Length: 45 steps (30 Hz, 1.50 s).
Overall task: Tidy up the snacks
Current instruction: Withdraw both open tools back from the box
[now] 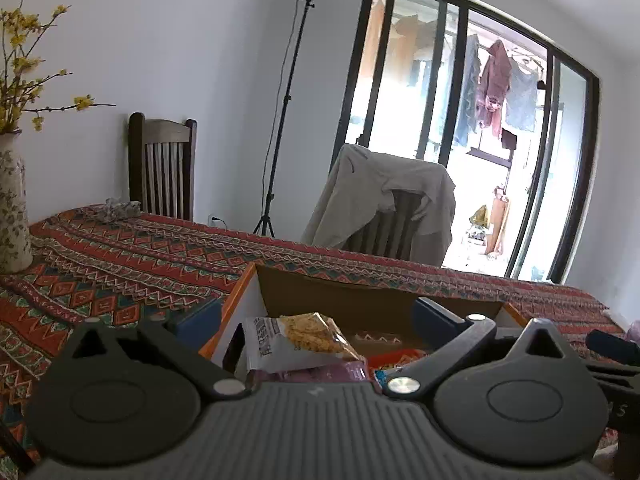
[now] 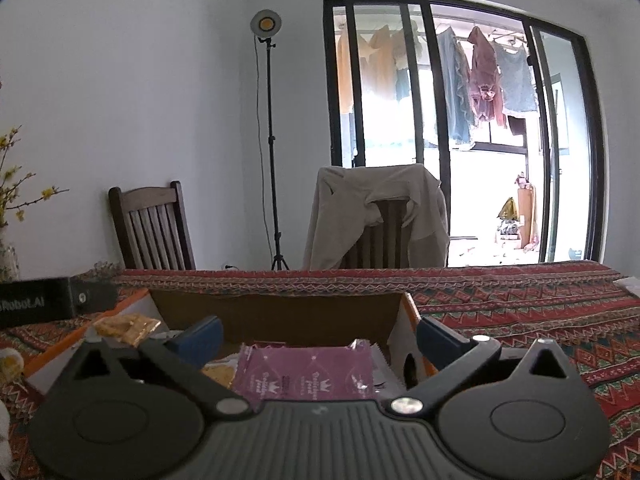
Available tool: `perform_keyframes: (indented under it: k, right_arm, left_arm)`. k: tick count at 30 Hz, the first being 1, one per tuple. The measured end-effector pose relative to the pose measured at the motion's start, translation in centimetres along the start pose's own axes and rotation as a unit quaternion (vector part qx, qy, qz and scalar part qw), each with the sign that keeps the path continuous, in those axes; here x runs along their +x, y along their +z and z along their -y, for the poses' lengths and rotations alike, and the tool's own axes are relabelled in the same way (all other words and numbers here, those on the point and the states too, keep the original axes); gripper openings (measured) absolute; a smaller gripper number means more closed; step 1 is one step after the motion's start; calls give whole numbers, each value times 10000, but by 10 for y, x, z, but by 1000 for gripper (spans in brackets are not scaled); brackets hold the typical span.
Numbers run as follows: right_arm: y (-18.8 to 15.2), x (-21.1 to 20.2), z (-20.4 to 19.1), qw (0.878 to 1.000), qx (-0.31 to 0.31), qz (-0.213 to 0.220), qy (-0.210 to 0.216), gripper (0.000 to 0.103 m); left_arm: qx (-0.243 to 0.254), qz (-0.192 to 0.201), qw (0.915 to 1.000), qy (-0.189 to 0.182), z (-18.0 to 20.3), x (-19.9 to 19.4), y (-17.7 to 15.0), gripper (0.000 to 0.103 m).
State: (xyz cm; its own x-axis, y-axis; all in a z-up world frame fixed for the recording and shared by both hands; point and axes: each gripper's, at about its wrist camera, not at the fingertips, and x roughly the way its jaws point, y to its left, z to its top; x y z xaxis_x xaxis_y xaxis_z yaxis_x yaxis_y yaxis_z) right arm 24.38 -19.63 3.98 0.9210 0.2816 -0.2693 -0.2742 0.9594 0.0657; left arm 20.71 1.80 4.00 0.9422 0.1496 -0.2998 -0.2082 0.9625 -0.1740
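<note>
An open cardboard box (image 1: pixel 256 300) with orange edges stands on the patterned tablecloth (image 1: pixel 120 272). Inside lie a clear packet of yellow snacks (image 1: pixel 298 340), a purple packet (image 1: pixel 320 372) and a red packet (image 1: pixel 396 356). My left gripper (image 1: pixel 316 320) is open. Its left finger (image 1: pixel 196 322) is outside the box's left wall and its right finger is over the box. The yellow-snack packet lies between the pads, untouched. My right gripper (image 2: pixel 318 336) is open above the purple packet (image 2: pixel 304 372), astride the box's right wall (image 2: pixel 402 340). The yellow packet (image 2: pixel 124 328) lies at the left.
A flowered vase (image 1: pixel 12 208) with yellow blossoms stands at the table's left. Behind the table are a wooden chair (image 1: pixel 164 168), a lamp stand (image 1: pixel 280 120) and a chair draped with a beige jacket (image 1: pixel 380 200). The left gripper's body (image 2: pixel 40 306) shows in the right wrist view.
</note>
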Motion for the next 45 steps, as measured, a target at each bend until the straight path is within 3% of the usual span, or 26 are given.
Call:
perform_keyframes:
  k: [8,11,15,24,29,38,45]
  right_arm:
    - [21,-25,-2,9998,-72,12,-199,103]
    - [27,-43,-5,9998,-125,47,-121,103]
    - [27,-69,-8,9998,-195,40,-6,103]
    - [-3,-124,-11,9992,-284,-199,215,103]
    - [-26,-144,-14,9983,-260,-441,294,103]
    - [-64,-169,-12,9960,-107,-854,240,103]
    - [-71,-175,-10,9951,-85,-976,141,103]
  left_arm:
    - [70,276,9995,-120,-2,-42,15,103]
    - [222,353,9991,-87,-4,-63,15,103]
    - [268,390,9983,-350,-11,-92,13,103]
    - [379,169,9972,-620,-21,-147,-20,103]
    - [500,18,9972,-549,-22,-170,-42,103]
    - [530,-322,9963,-588,-29,-186,-72,103]
    - [578,-423,9961,-521,-29,-191,-87,103]
